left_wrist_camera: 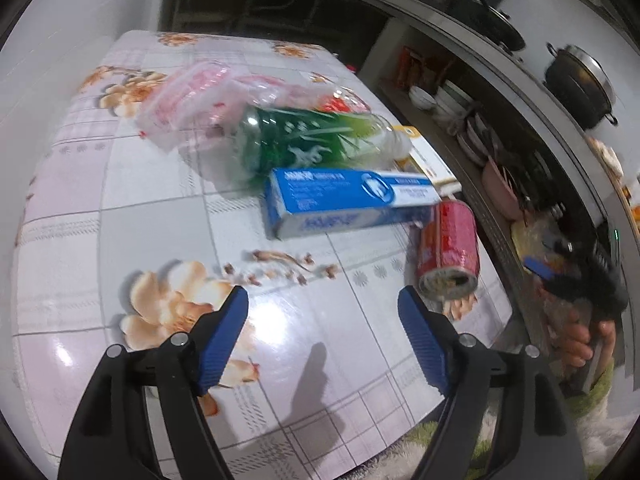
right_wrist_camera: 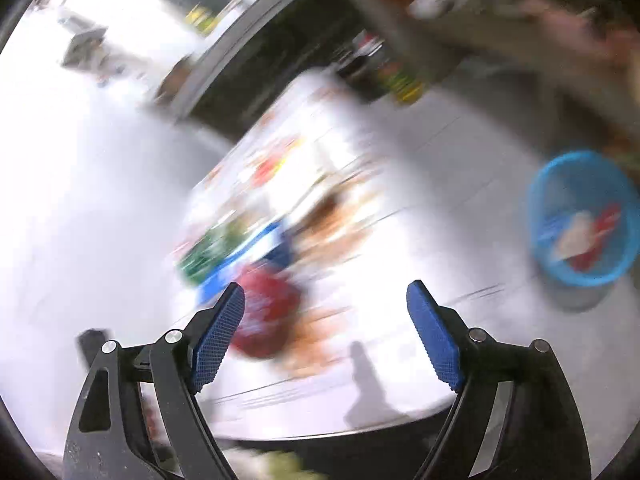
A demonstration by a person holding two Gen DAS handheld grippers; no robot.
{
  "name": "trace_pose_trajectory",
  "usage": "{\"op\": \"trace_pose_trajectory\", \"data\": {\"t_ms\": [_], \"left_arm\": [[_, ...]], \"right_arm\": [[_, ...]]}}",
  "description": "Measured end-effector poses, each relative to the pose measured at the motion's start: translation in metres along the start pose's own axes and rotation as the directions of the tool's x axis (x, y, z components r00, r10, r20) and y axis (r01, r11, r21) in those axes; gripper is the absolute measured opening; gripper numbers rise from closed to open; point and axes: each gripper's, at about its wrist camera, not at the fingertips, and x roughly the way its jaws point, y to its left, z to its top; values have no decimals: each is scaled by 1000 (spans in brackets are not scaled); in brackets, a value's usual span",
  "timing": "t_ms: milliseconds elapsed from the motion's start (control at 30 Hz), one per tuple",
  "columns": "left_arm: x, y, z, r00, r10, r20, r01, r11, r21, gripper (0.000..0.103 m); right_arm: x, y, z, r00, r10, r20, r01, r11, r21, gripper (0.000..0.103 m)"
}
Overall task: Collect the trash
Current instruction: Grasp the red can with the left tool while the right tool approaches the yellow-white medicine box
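Note:
On the floral table (left_wrist_camera: 120,208) lie a green plastic bottle (left_wrist_camera: 304,140), a blue toothpaste box (left_wrist_camera: 344,200) in front of it, and a red can (left_wrist_camera: 448,248) on its side near the right edge. Crumpled pink-printed plastic bags (left_wrist_camera: 192,100) sit behind the bottle. My left gripper (left_wrist_camera: 323,296) hangs open over the near part of the table, with nothing between its fingers. The right wrist view is heavily blurred. My right gripper (right_wrist_camera: 327,288) stands open and empty above the table, with the red can (right_wrist_camera: 268,316) beyond its left finger. A blue basket (right_wrist_camera: 584,220) on the floor holds some trash.
A yellow-and-white carton (left_wrist_camera: 420,156) lies behind the toothpaste box. To the right of the table stands a shelf unit (left_wrist_camera: 480,128) with bowls and plates, and pots sit on the counter above. A person's hand (left_wrist_camera: 584,340) grips the other tool beside the table's right edge.

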Motion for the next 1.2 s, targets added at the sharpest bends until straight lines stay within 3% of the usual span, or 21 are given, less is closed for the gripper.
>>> {"op": "trace_pose_trajectory", "data": {"t_ms": [133,300,500,633,800,900,1200], "left_arm": [[4,-13,-13,999,-38,-3,38,999,31,75],[18,-50,-23,997,-74,-8,75,981,176,78],[51,-110,-27,997,-71,17,58,907,417,85],[85,-135,-25,998,18,54,-43,863,504,86],[107,-143,-19,995,57,81,-90,863,498,86],[115,-142,-15,996,53,78,-84,873,480,64],[88,-147,-5,989,97,110,-139,859,493,64]], "right_arm": [[59,30,-2,988,49,-148,-47,999,17,79],[84,45,-2,982,47,-185,-38,998,52,79],[81,41,0,983,51,-176,-34,995,97,79],[72,28,3,988,52,-146,-34,992,121,79],[58,12,7,994,46,-101,-31,990,139,79],[54,2,7,995,45,-90,-31,988,151,79],[47,-15,6,997,30,-76,-18,988,152,79]]}}
